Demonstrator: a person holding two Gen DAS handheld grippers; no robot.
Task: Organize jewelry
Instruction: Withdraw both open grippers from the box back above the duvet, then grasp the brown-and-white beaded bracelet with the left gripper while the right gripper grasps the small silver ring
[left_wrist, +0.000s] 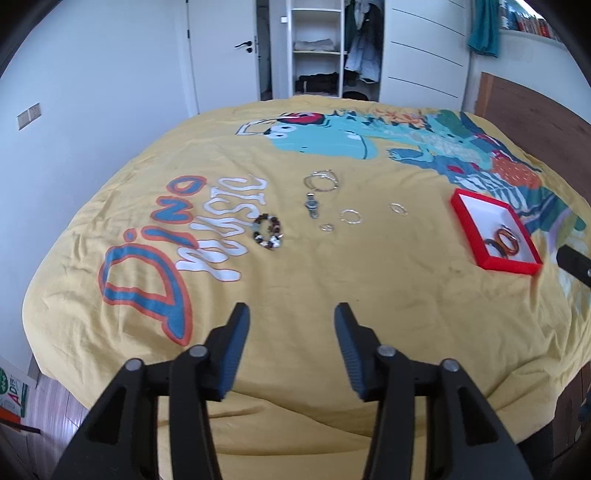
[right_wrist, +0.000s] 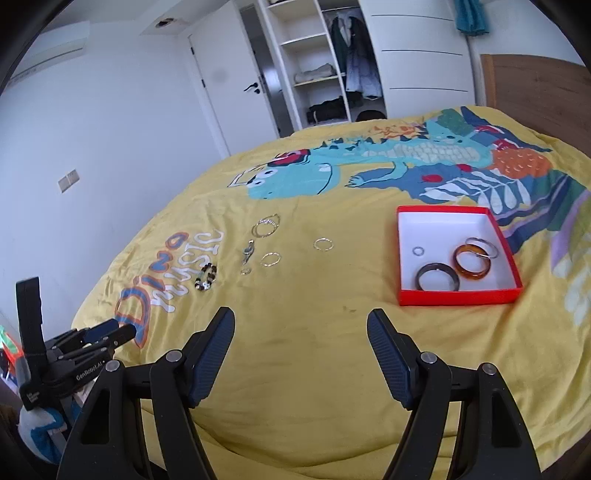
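A red box (right_wrist: 458, 295) with a white inside lies on the yellow bedspread; it also shows in the left wrist view (left_wrist: 464, 225). In it are an orange bangle (right_wrist: 472, 264), a dark bangle (right_wrist: 437, 281), a clear bangle (right_wrist: 484, 246) and a small ring (right_wrist: 418, 251). Loose on the bedspread lie a beaded bracelet (left_wrist: 267, 232), a watch (left_wrist: 311, 205), a silver chain bracelet (left_wrist: 322, 180), two hoops (left_wrist: 351, 216) (left_wrist: 398, 208) and a small ring (left_wrist: 326, 227). My left gripper (left_wrist: 291, 314) and my right gripper (right_wrist: 301, 321) are open and empty, above the near bedspread.
The bedspread (left_wrist: 332, 288) has a dinosaur print and "Dino music" lettering. Behind the bed are a white door (left_wrist: 221, 51), an open wardrobe with shelves (left_wrist: 317, 48) and a wooden headboard (left_wrist: 535, 110) at right. My left gripper shows at the right wrist view's left edge (right_wrist: 74, 350).
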